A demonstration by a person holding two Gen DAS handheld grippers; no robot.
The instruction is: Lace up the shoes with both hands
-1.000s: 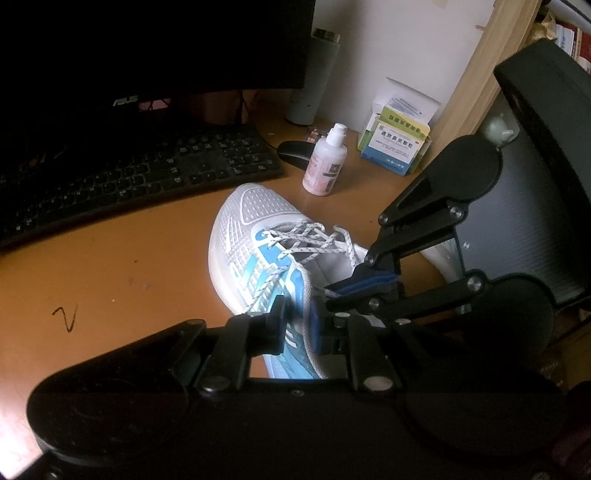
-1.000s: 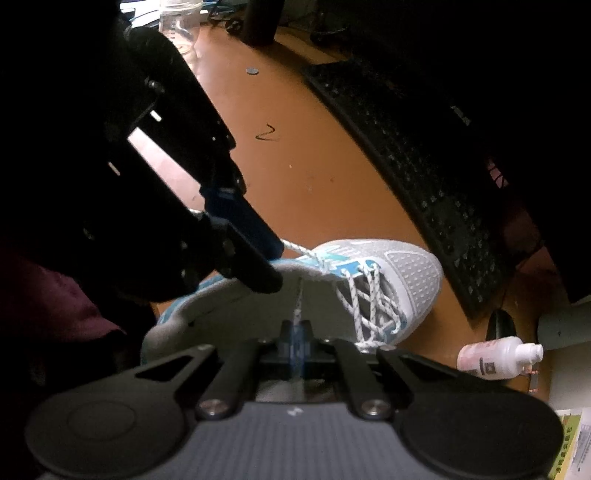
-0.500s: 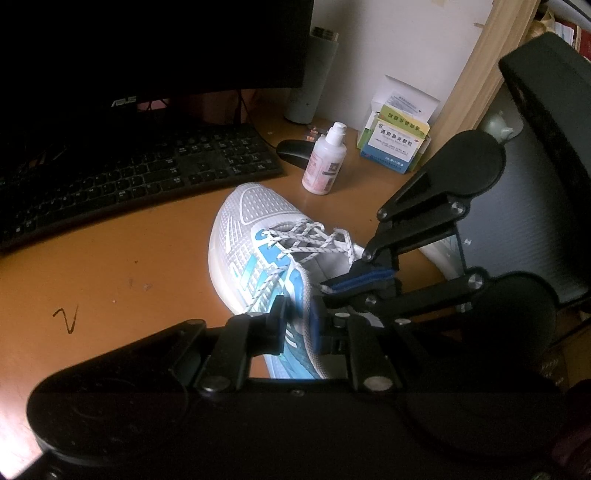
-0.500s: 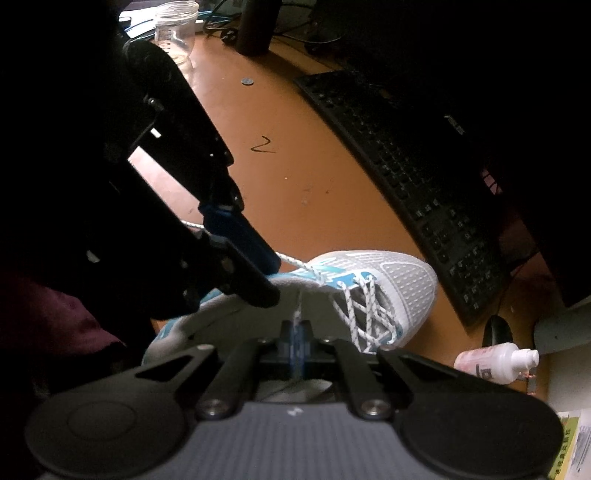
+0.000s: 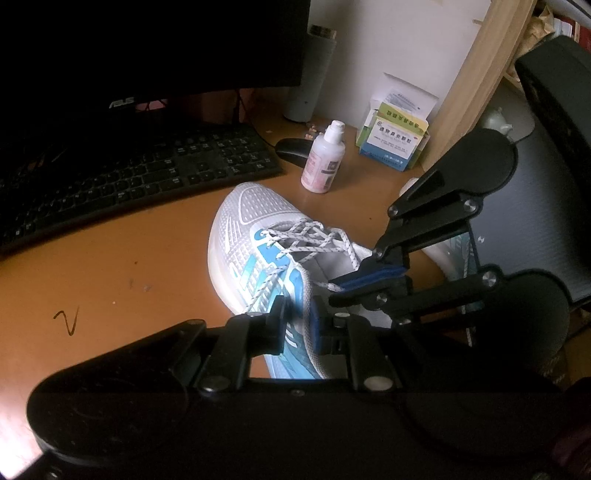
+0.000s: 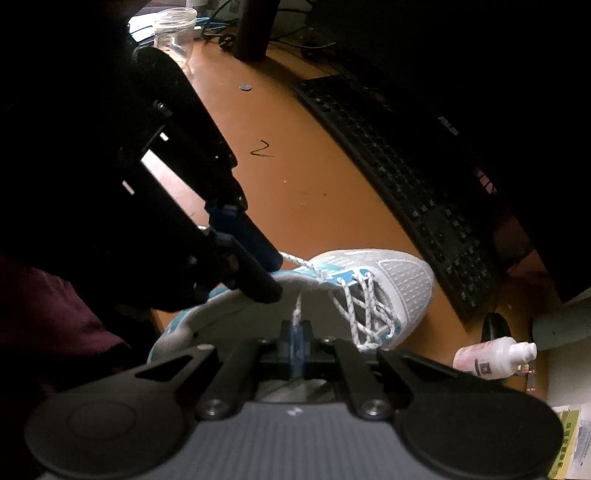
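Observation:
A white and blue sneaker lies on the orange desk, toe toward the keyboard, with white speckled laces crossed over its tongue. In the left wrist view, my right gripper hovers over the shoe's collar, its blue pads shut on a lace end. The right wrist view shows that lace rising straight into my right gripper. My left gripper is beside the shoe's heel, its jaws slightly apart, with the shoe's side visible through the gap. Another lace strand runs taut to the left gripper's fingertip and disappears behind it.
A black keyboard and dark monitor stand behind the shoe. A white bottle, a mouse, medicine boxes and a grey tumbler are at the back right. A glass jar is far left. A dark red sleeve shows.

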